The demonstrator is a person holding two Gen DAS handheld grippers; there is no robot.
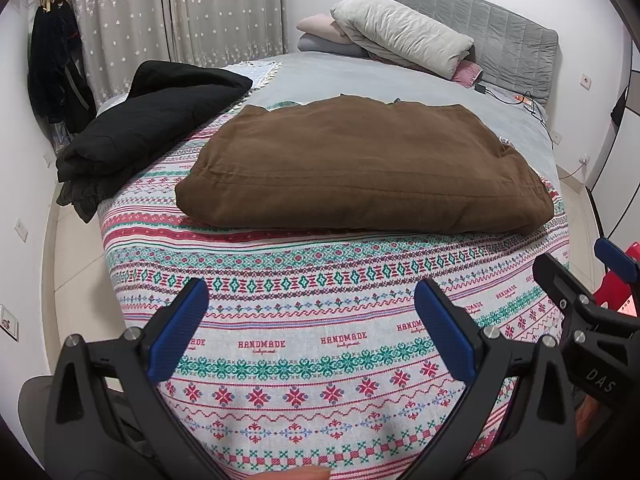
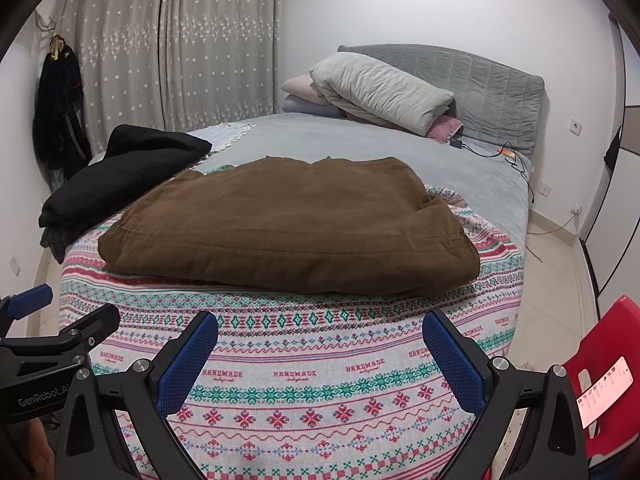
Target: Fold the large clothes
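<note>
A brown garment (image 1: 360,168) lies folded into a thick rectangle on the patterned bedspread (image 1: 304,320); it also shows in the right wrist view (image 2: 288,224). My left gripper (image 1: 312,300) is open and empty, held above the near end of the bed, short of the brown garment. My right gripper (image 2: 320,336) is open and empty too, beside the left one; it shows at the right edge of the left wrist view (image 1: 580,268). The left gripper shows at the left edge of the right wrist view (image 2: 64,308).
A folded black garment (image 1: 148,120) lies at the bed's left edge and hangs over it. Pillows (image 1: 400,32) are stacked at the grey headboard (image 1: 516,36). Cables (image 1: 528,104) lie near them. A red chair (image 2: 608,372) stands right of the bed. Dark clothes (image 1: 56,68) hang by the curtain.
</note>
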